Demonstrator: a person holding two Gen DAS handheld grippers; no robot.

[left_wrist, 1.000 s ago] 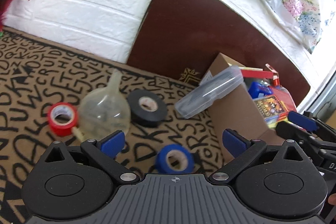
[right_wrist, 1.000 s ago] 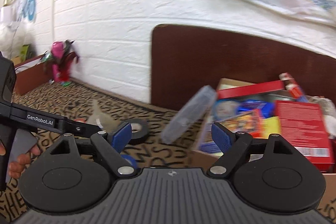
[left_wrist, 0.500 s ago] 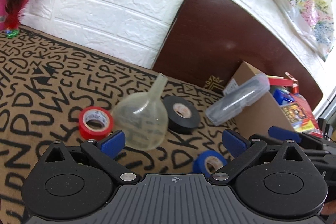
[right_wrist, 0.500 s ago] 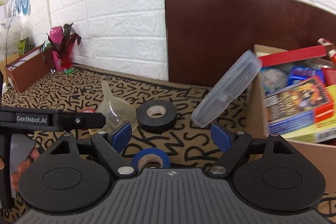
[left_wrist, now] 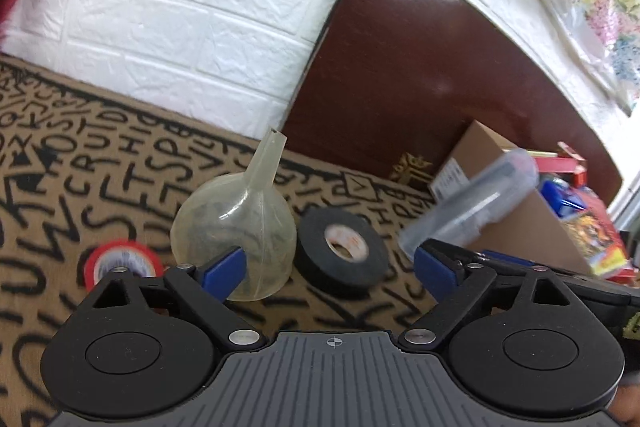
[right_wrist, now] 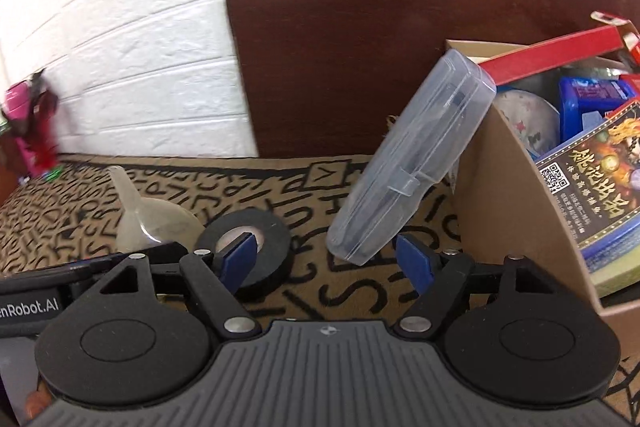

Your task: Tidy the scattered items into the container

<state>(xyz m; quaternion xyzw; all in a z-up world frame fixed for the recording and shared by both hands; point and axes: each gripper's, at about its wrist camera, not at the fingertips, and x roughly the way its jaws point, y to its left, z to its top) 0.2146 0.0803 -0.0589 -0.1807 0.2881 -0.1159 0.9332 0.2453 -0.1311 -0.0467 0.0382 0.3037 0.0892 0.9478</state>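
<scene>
Clear plastic case (right_wrist: 412,167) leans on cardboard box (right_wrist: 516,195), lower end on lettered mat (right_wrist: 328,183). Likely light, stiff, slippery; grip across narrow edges. Both grippers' fingers spread, empty: right gripper (right_wrist: 329,259), left gripper (left_wrist: 329,269) near funnel (left_wrist: 236,223), black tape (left_wrist: 340,253).

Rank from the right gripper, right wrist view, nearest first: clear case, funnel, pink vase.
1. Clear case: just ahead of the right gripper, leaning on the box.
2. Funnel: farther left on the mat.
3. Pink vase: far left by the wall.
</scene>
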